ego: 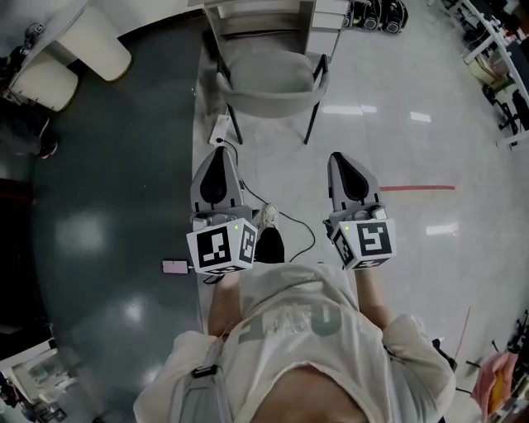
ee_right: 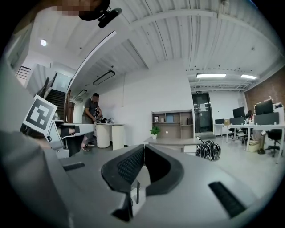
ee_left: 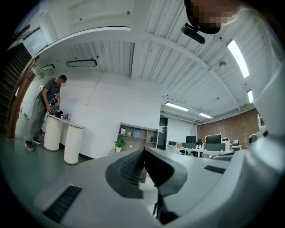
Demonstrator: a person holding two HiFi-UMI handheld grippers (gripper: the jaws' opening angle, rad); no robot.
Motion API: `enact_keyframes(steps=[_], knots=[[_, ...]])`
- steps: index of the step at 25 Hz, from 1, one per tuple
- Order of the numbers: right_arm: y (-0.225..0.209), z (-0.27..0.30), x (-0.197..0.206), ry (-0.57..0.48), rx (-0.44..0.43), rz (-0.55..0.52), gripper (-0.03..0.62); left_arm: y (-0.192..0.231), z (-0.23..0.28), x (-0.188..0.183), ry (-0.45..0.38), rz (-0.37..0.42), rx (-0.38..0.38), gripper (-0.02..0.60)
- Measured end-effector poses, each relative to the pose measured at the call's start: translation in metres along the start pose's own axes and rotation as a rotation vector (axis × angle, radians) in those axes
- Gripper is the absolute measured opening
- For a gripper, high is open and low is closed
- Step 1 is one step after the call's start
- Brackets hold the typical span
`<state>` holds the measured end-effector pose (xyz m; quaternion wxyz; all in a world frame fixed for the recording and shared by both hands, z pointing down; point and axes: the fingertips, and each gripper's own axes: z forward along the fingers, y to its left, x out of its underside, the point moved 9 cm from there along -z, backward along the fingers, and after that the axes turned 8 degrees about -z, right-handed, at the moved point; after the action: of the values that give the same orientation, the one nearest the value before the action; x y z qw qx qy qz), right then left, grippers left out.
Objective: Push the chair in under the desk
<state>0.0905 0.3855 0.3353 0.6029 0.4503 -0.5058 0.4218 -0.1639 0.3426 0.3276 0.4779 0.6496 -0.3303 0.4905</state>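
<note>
Chair [ego: 273,83] ahead of us at the desk [ego: 260,15], both grippers shut and holding nothing.

We hold the left gripper [ego: 218,157] and the right gripper [ego: 338,159] side by side, pointing at the round back edge of the grey chair. Each one has its jaws pressed together with nothing between them. The chair's seat faces the desk, and its front edge is right at the desk's edge. We cannot tell how far under it goes. A strip of bare, shiny floor [ego: 372,124] lies between the grippers and the chair, so we are not touching it. A white power strip [ego: 220,128] lies just beside the chair's left back leg. A black cable [ego: 293,227] curls on the floor near our shoe [ego: 269,240]. The floor is wide and open on the right.
</note>
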Motion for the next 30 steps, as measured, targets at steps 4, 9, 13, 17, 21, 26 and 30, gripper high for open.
enact_keyframes(steps=[4, 9, 13, 17, 21, 26, 30], knots=[[-0.013, 0.072, -0.015, 0.009, 0.012, -0.005, 0.018, 0.027, 0.073, -0.009, 0.006, 0.013, 0.036, 0.015], [-0.033, 0.135, -0.046, -0.035, -0.022, 0.086, 0.018, 0.043, 0.154, -0.021, 0.002, 0.037, 0.091, 0.015], [-0.061, 0.167, -0.056, -0.062, -0.011, 0.097, 0.018, 0.038, 0.203, -0.021, 0.001, 0.038, 0.115, 0.015], [-0.094, 0.21, -0.051, -0.066, -0.018, 0.094, 0.018, 0.033, 0.247, -0.019, 0.004, 0.045, 0.083, 0.015], [-0.138, 0.232, -0.039, -0.066, -0.044, 0.062, 0.018, 0.01, 0.284, 0.001, 0.015, 0.003, 0.044, 0.015], [-0.179, 0.273, -0.034, -0.041, -0.09, 0.035, 0.018, -0.008, 0.336, 0.007, 0.022, -0.035, 0.01, 0.015], [-0.195, 0.301, -0.036, -0.051, -0.119, 0.071, 0.018, -0.015, 0.357, 0.004, 0.018, 0.002, 0.01, 0.015]])
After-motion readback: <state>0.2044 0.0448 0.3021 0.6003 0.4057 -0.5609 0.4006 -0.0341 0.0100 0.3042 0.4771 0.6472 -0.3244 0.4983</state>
